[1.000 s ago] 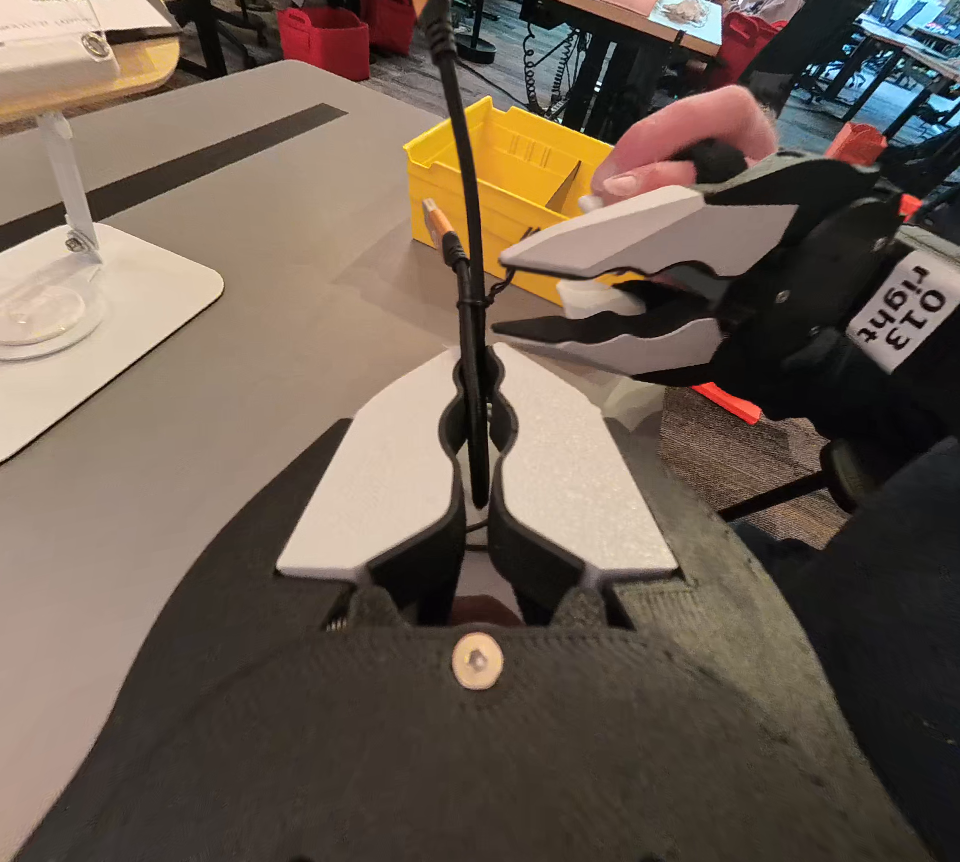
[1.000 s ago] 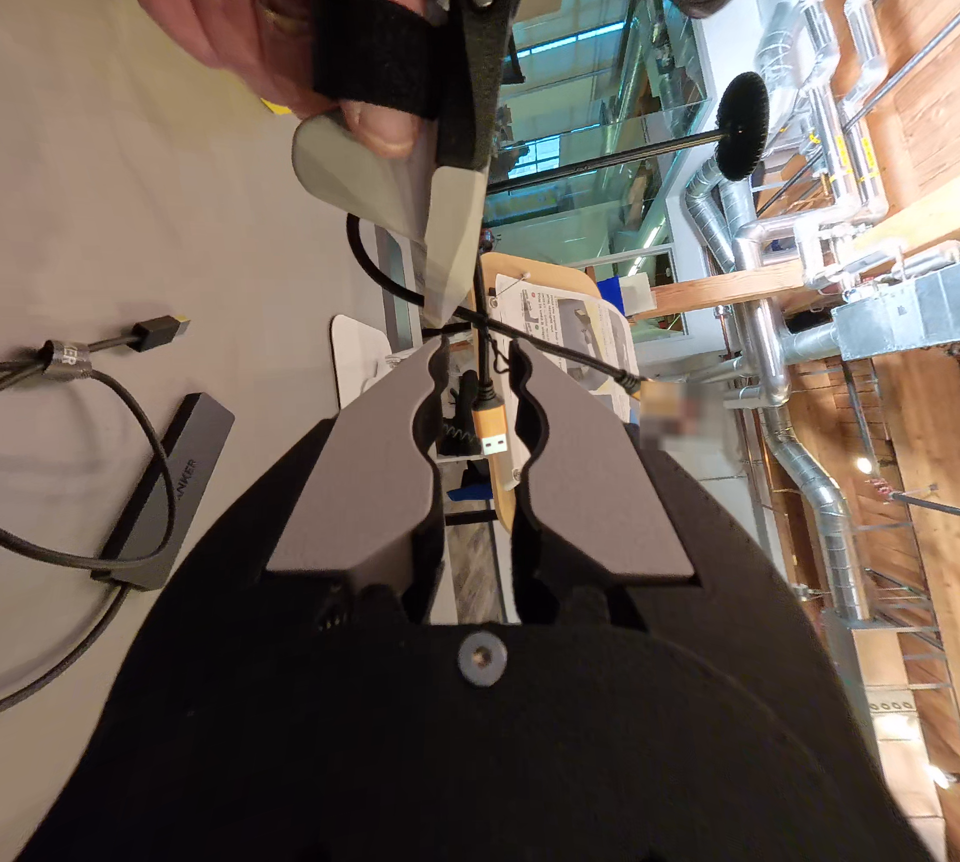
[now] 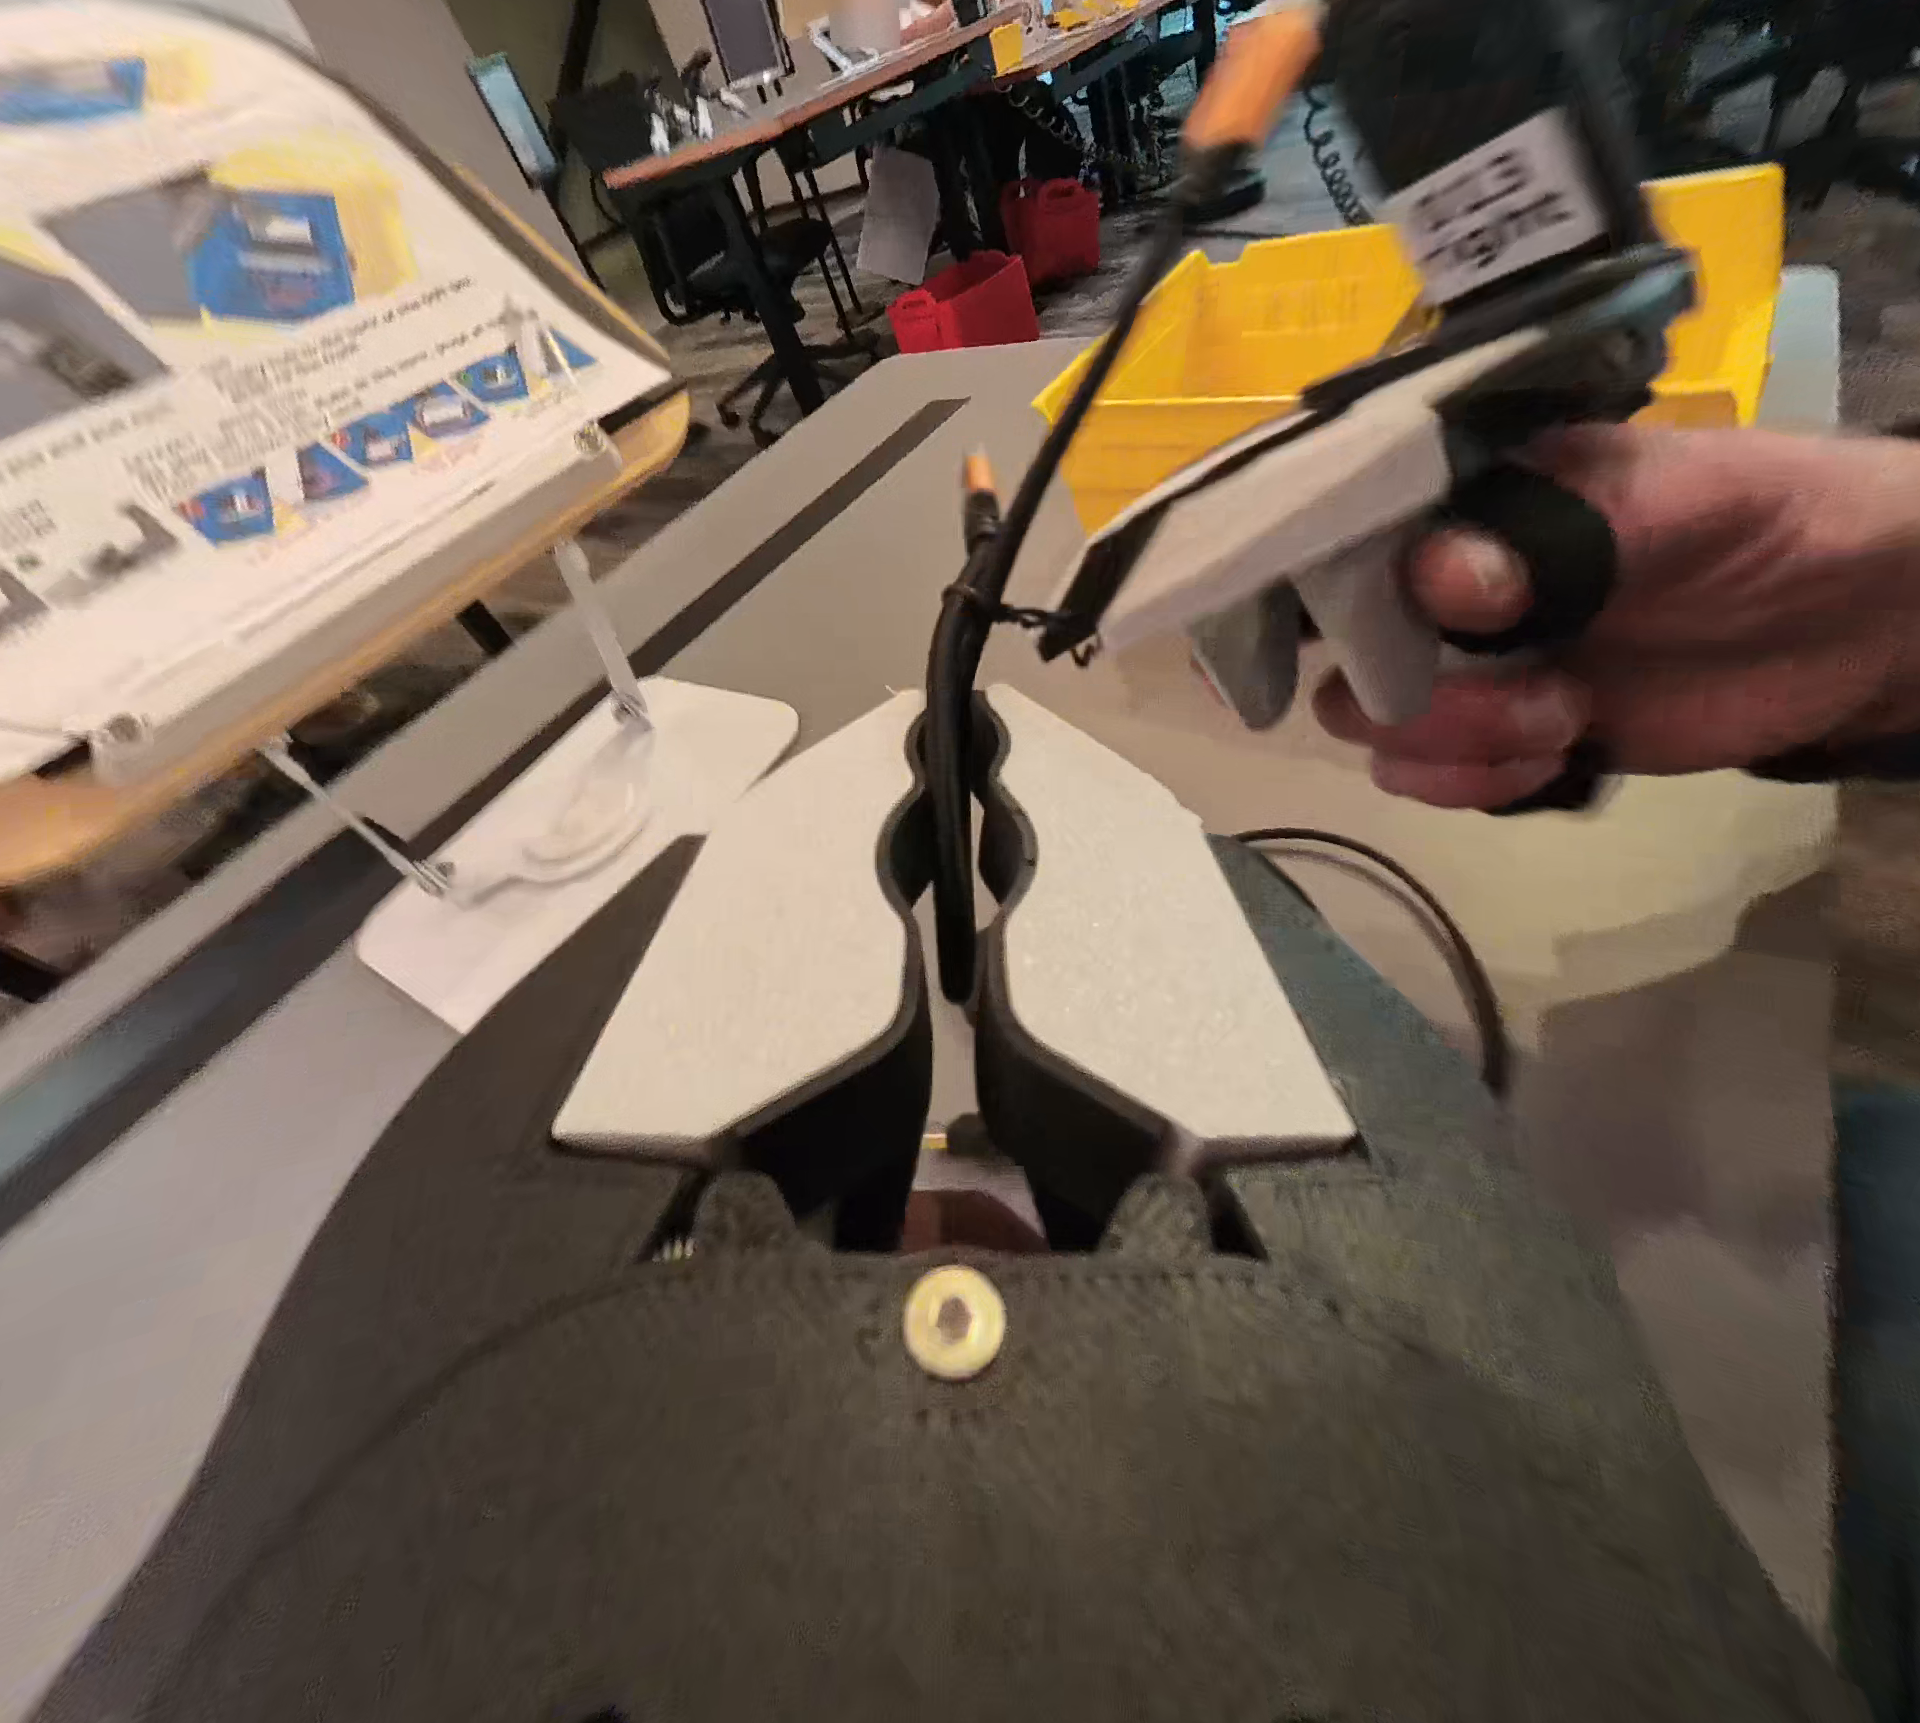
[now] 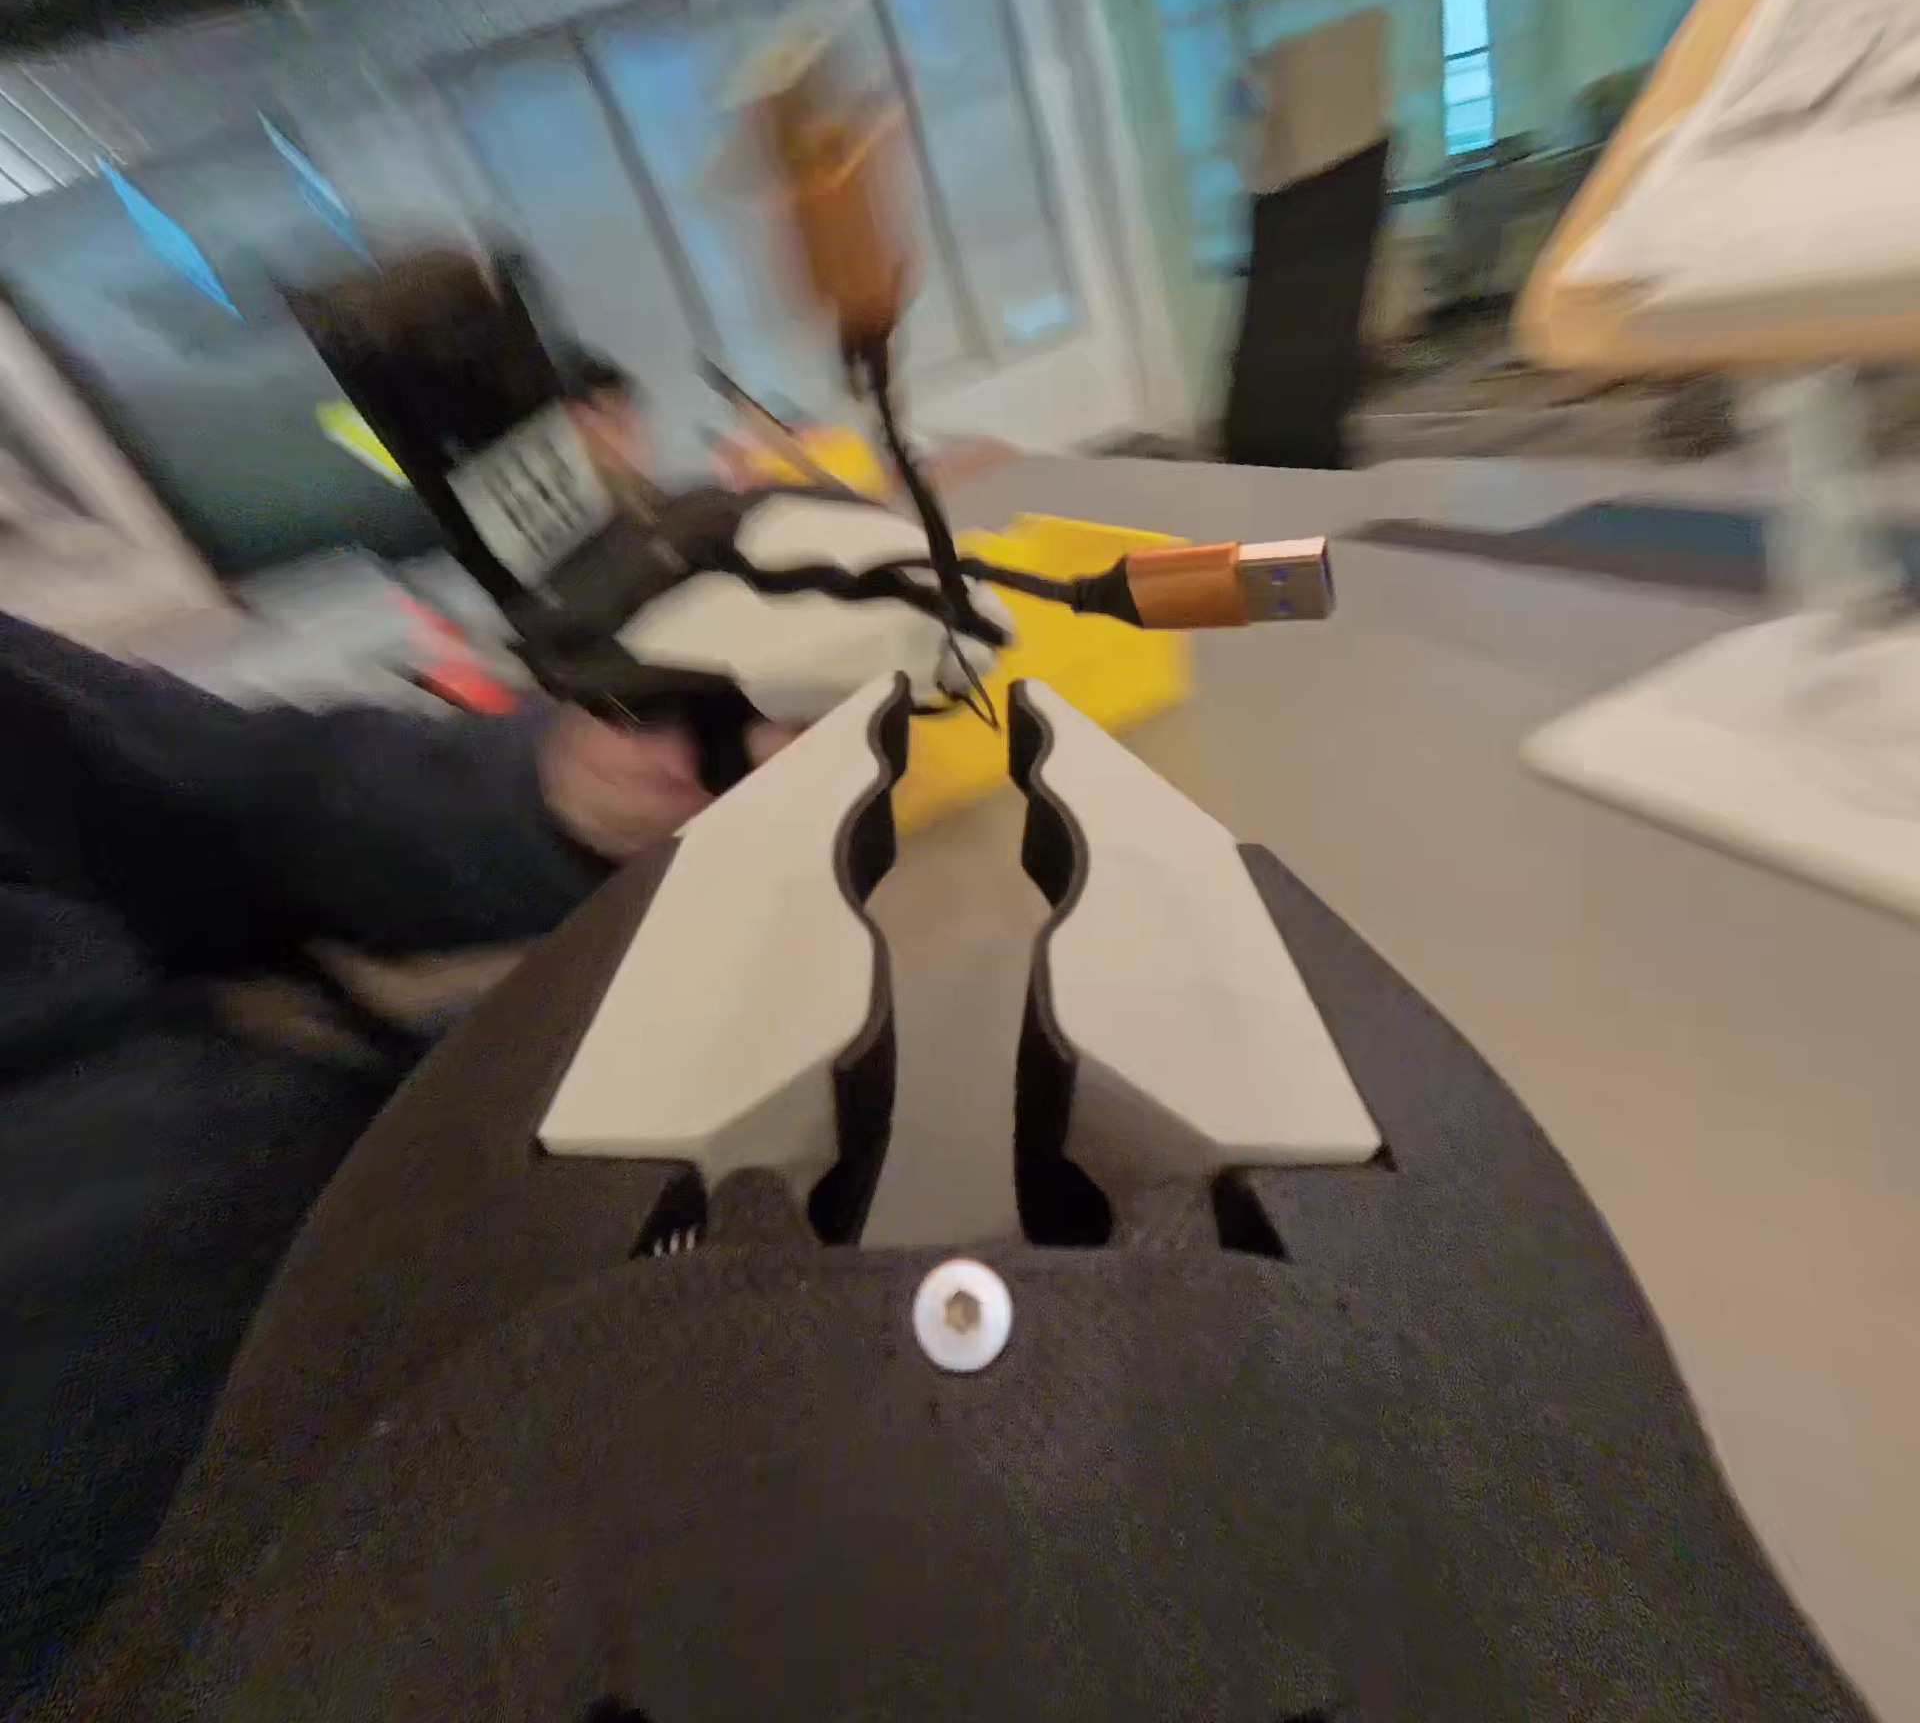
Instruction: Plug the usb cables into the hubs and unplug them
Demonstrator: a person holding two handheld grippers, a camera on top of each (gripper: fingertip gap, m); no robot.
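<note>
Black cable stands pinched in the clenched left gripper, its orange plugs free in the air. Right gripper is released, empty, near the cable's tie. No hub shows, so plugging likely hasn't started. Yellow bin sits behind.

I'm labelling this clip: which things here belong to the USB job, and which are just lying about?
Job: black USB cable, clamped in the left gripper; its orange plug; the open right gripper. No hub shows.

Lying about: yellow bin; instruction sheet on its stand; red bins on the floor.
</note>
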